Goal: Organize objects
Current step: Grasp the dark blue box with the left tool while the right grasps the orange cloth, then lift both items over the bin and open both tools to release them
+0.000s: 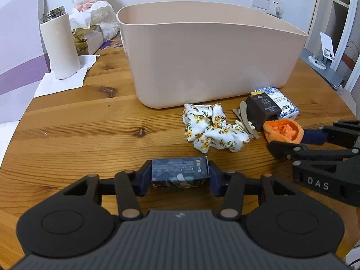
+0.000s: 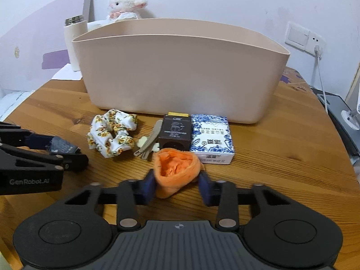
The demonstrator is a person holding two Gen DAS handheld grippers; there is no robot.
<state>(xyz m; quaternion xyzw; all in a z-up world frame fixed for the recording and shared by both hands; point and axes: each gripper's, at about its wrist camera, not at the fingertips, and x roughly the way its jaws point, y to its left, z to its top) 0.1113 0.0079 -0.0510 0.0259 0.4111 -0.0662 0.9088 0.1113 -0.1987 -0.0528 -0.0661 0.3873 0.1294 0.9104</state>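
Observation:
A beige plastic bin (image 1: pixel 202 54) stands on the wooden table (image 1: pixel 90 123); it also shows in the right wrist view (image 2: pixel 180 72). My left gripper (image 1: pixel 180 175) is shut on a small dark box (image 1: pixel 180 172), just above the table; the right wrist view shows it too (image 2: pixel 65 149). My right gripper (image 2: pixel 177 182) is shut on an orange cloth pouch (image 2: pixel 177 171), also visible in the left wrist view (image 1: pixel 283 131). In front of the bin lie a floral scrunchie (image 2: pixel 112 135), hair clips (image 2: pixel 148 144), a brown box (image 2: pixel 174 131) and a blue-white tissue pack (image 2: pixel 211 139).
A white thermos (image 1: pixel 59 47) on a paper napkin, a tissue box (image 1: pixel 86 41) and a plush lamb (image 1: pixel 94 2) stand at the back left. A phone stand (image 1: pixel 324 49) sits off the table to the right. A wall socket with cord (image 2: pixel 317 51) is behind.

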